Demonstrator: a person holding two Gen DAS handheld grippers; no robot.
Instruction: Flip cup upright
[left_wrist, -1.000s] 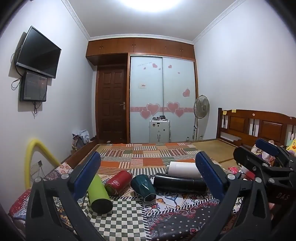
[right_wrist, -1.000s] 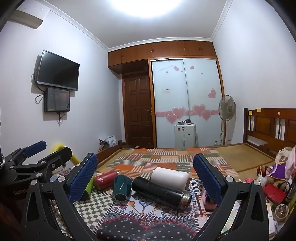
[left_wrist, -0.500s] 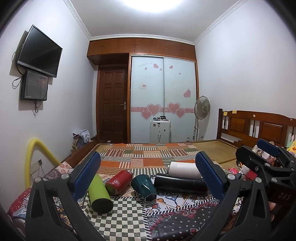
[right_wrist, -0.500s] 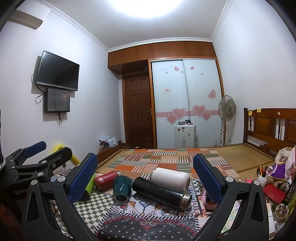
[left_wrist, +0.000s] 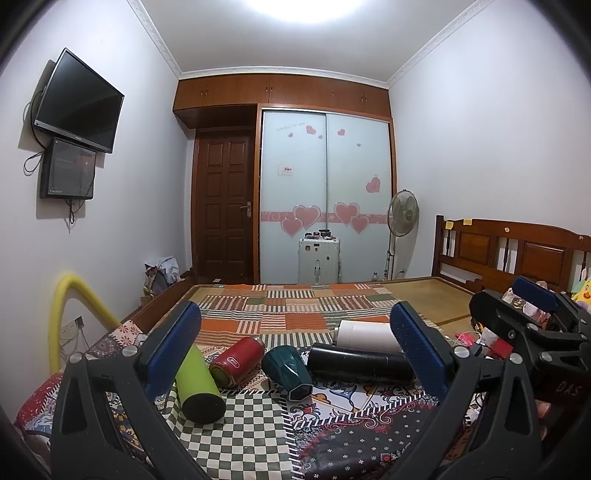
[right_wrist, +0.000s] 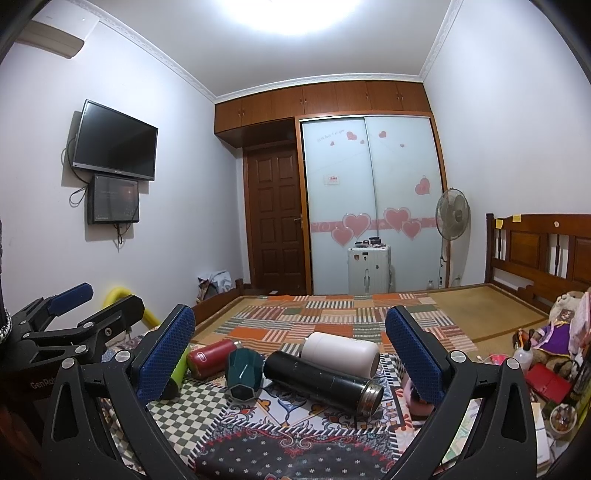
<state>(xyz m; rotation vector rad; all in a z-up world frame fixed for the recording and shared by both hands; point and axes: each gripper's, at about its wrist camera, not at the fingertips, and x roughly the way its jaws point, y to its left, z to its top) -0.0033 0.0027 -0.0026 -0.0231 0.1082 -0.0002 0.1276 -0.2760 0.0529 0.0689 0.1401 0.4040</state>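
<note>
- Left wrist view: left gripper (left_wrist: 295, 354) is spread wide, nothing between its blue pads (left_wrist: 173, 349); it hangs above the bed (left_wrist: 295, 306), touching nothing.
- Five vessels lie on their sides on the patterned cloth (left_wrist: 251, 432), in a loose row across the bed.
- From left: green bottle (left_wrist: 197, 384), partly behind the left pad; red bottle (left_wrist: 236, 356) just beside it; then the dark green cup (left_wrist: 288, 371) (faceted, one end facing the camera, can't tell rim from base).
- Black flask (left_wrist: 360, 363) lies crosswise right of the cup, white tumbler (left_wrist: 365, 334) just behind it.
- Right gripper (left_wrist: 532, 314) shows at the right edge, also parted wide, well apart from the cup.
- Right wrist view: right gripper (right_wrist: 291, 354) is wide apart and holds nothing, above the near end of the bed (right_wrist: 369, 310).
- Dark green cup (right_wrist: 243, 374) lies tipped over, left of centre, betw. the red bottle (right_wrist: 210, 356) and the black flask (right_wrist: 321, 380).
- White tumbler (right_wrist: 341, 352) lies against the flask's far side; green bottle (right_wrist: 177, 373) is mostly hidden by the left pad (right_wrist: 166, 356).
- Left gripper (right_wrist: 96, 306) sits at the far left, fingers apart.
- Toys and clutter (right_wrist: 546, 354) pile up at the right edge.
</note>
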